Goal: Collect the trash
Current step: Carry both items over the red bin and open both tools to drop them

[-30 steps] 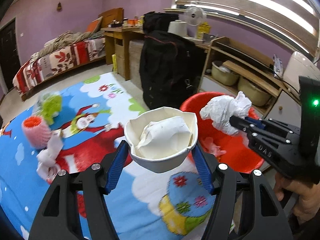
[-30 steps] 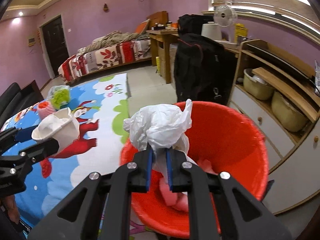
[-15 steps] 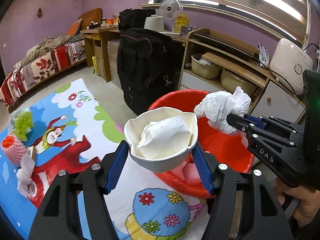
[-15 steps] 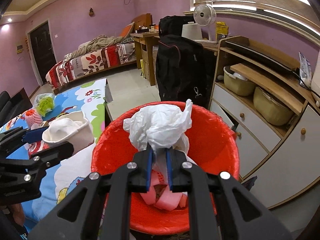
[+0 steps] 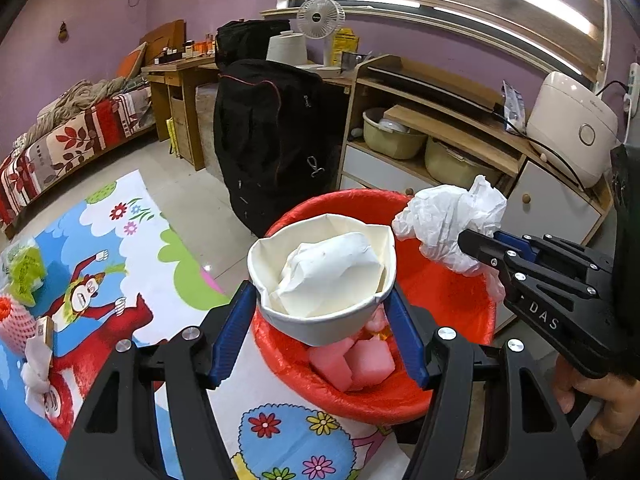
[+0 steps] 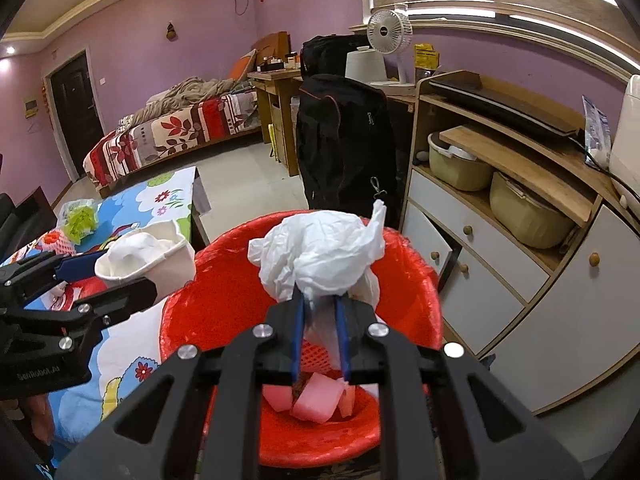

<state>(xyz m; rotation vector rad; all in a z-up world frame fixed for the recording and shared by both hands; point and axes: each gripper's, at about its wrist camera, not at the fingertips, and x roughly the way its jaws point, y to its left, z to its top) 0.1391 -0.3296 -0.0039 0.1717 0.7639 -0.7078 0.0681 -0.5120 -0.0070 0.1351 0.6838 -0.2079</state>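
- The left hand-held gripper [image 5: 324, 312] pinches a white cup [image 5: 320, 276] stuffed with paper — held over the red bin's [image 5: 452, 300] 9 o'clock rim.
- The right hand-held gripper [image 6: 320, 320] clamps a crumpled white bag [image 6: 320, 256] above the bin's middle — pink foam [image 6: 316, 398] lies inside.

White letters "DAS" stand on the right gripper [image 5: 476, 246]; faint lettering on the left gripper [image 6: 86, 280] is unreadable.
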